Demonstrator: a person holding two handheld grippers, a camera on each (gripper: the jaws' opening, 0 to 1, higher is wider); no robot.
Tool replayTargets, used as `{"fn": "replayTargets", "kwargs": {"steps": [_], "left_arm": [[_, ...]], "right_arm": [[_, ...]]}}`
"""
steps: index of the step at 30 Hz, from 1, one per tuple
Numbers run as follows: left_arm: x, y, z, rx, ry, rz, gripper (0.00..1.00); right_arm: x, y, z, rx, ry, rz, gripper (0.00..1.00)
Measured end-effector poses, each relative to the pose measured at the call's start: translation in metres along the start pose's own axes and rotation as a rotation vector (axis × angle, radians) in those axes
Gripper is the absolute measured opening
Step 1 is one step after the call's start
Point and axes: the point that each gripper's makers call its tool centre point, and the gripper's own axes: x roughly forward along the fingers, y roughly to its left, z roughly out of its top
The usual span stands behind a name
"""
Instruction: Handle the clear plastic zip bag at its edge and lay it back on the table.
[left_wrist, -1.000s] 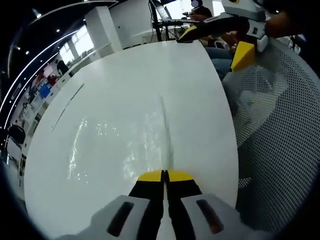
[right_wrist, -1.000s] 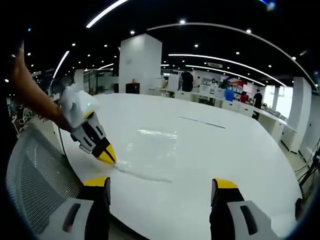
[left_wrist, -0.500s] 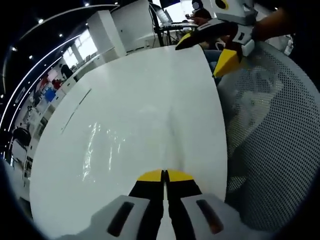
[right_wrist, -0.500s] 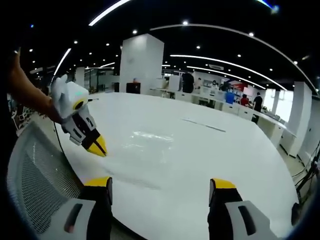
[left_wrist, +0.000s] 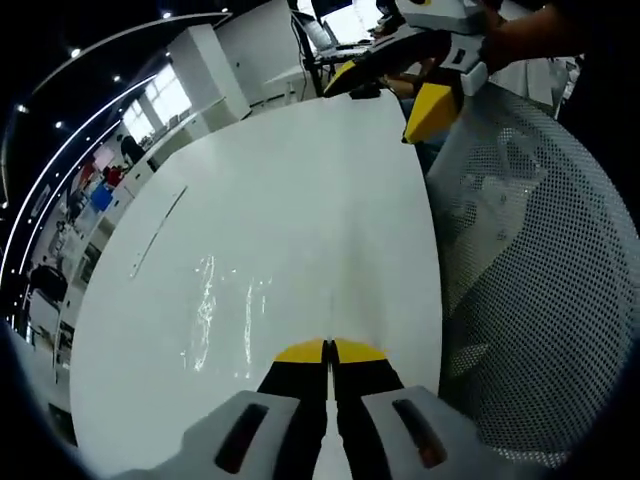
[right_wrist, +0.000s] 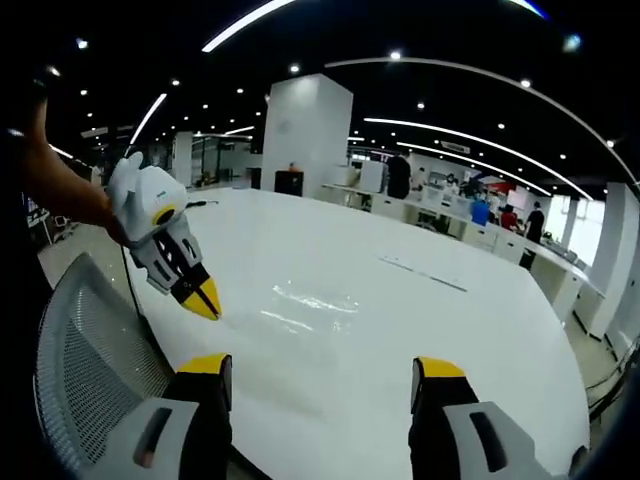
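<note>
1. While the left tool (left_wrist: 329, 350) points across the broad white counter (left_wrist: 300, 180), its two yellow-tipped jaws are pressed together with no gap between them; whether any film is pinched between the tips cannot be told.
2. Lying flat on the counter just ahead of those tips is the clear plastic zip bag (left_wrist: 235, 310), which shows mainly as streaks of glare and a faint straight edge running away from the jaws.
3. In the right gripper view the same bag (right_wrist: 305, 308) is a glossy patch on the counter (right_wrist: 440, 330), near the edge closest to the camera.
4. The left tool (right_wrist: 205, 298) shows there too, held by a person's hand at the left, its closed yellow tip angled down and just beside the bag's left edge; whether it touches cannot be told.
5. The right tool (right_wrist: 322, 372) is spread wide, its jaws well apart and holding nothing, raised over the counter's near edge.
6. In the left gripper view the right tool (left_wrist: 395, 85) appears at the top, jaws parted, above the far end of the counter.
7. A white mesh chair back (left_wrist: 530, 270) stands beside the counter's right edge; it also shows in the right gripper view as a chair back (right_wrist: 85, 370) at the lower left.
8. Desks, ceiling lights and distant people fill the office background.
</note>
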Motion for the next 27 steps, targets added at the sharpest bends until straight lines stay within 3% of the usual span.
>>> {"fn": "replayTargets", "kwargs": {"steps": [12, 27], "left_arm": [[-0.031, 0.010, 0.021, 0.030, -0.027, 0.029, 0.00], [-0.053, 0.018, 0.040, 0.053, -0.053, 0.035, 0.00]], "right_arm": [[0.006, 0.035, 0.037, -0.105, -0.009, 0.132, 0.63], [0.010, 0.058, 0.059, -0.187, -0.005, 0.247, 0.55]]}}
